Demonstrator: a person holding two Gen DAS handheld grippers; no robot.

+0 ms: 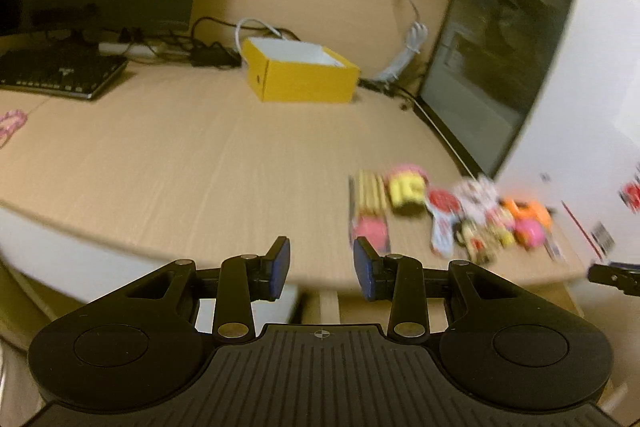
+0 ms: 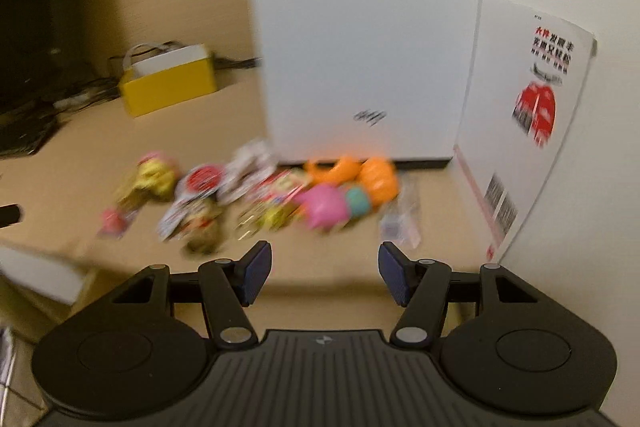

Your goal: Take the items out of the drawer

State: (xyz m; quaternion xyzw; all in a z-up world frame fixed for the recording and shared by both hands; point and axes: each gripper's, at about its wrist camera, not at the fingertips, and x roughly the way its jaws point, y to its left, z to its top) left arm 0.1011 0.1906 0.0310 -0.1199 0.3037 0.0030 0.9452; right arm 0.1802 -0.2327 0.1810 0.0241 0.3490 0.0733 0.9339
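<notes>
Several small colourful items [image 1: 448, 211] lie in a blurred heap on the wooden desk [image 1: 180, 155], close to its front right edge and beside a white case. The same heap of items [image 2: 256, 195] shows in the right wrist view, with pink and orange pieces to its right. My left gripper [image 1: 322, 265] hangs open over the desk's front edge, left of the heap, with nothing between its blue pads. Near the desk edge just in front of the heap, my right gripper [image 2: 325, 273] stands open and empty. No drawer is in view.
A yellow open box [image 1: 300, 75] sits at the back of the desk. A dark monitor and keyboard [image 1: 60, 71] stand at the back left with cables. A tall white computer case [image 2: 368, 39] with a dark glass side rises right of the heap, a printed white sheet [image 2: 524, 123] beside it.
</notes>
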